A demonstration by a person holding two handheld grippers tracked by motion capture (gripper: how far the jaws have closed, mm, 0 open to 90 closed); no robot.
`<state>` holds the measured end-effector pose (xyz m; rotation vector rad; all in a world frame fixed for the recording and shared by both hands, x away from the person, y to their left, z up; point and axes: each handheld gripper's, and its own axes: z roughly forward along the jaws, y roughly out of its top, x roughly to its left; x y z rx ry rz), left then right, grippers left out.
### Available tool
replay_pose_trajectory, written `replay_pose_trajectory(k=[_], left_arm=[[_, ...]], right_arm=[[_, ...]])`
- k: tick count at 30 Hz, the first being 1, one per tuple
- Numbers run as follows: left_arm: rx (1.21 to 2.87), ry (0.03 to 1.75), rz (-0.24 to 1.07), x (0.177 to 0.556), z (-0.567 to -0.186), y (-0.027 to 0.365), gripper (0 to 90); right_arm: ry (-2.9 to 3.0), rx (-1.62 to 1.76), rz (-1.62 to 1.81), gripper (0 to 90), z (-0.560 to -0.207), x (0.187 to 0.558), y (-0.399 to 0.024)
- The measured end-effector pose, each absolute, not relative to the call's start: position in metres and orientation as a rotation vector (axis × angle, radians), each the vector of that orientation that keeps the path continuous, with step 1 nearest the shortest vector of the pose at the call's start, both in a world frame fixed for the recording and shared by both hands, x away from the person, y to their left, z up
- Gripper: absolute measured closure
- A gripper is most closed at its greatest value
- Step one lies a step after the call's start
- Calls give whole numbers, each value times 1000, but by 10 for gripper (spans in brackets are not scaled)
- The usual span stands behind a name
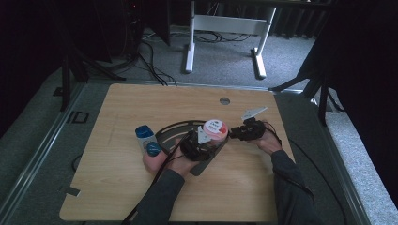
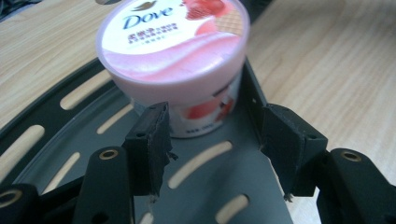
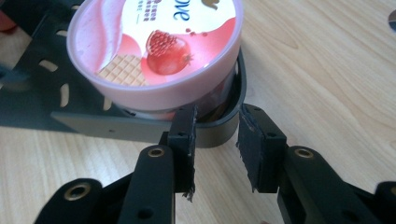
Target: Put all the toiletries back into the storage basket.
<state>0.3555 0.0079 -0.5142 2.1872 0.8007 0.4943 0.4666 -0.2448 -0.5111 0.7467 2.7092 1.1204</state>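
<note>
Two grippers flank a cup on a rack

At frame centre the ice-cream cup [image 1: 215,129] sits on the black slotted rack [image 2: 70,135]; left gripper [image 2: 212,149] and right gripper [image 3: 216,144] stand released beside it, likely approaching to grasp.

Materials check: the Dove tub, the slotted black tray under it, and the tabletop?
Dove tub: looks like thin plastic or coated paperboard with a glossy pink lid; printed graphics and soft highlights, exact stock unclear.
Slotted tray: dark grey, matte, probably moulded plastic or painted sheet metal; crisp cut slots and a thin raised rim.
Tabletop: light wood-grain, likely laminate or veneer; smooth, even sheen.
</note>
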Motion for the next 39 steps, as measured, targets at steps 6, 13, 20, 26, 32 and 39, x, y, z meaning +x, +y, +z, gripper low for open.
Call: replay_pose_trajectory(k=[6,13,20,26,32,39], left_arm=[[2194,773,462,341,-514,16,440],[2181,747,437,325,-511,29,454],[2178,775,423,317,-512,42,477],[2164,781,421,313,-513,49,479],[2162,779,418,306,-513,59,479],[2168,759,423,299,-511,63,479]], right_arm=[[2692,796,1138,702,-514,470,-244],[2676,777,1144,695,-512,464,-245],[2652,781,1136,645,-514,453,-247],[2639,798,1126,616,-521,445,-250],[2621,809,1096,560,-534,433,-250],[2610,832,1086,526,-546,425,-248]])
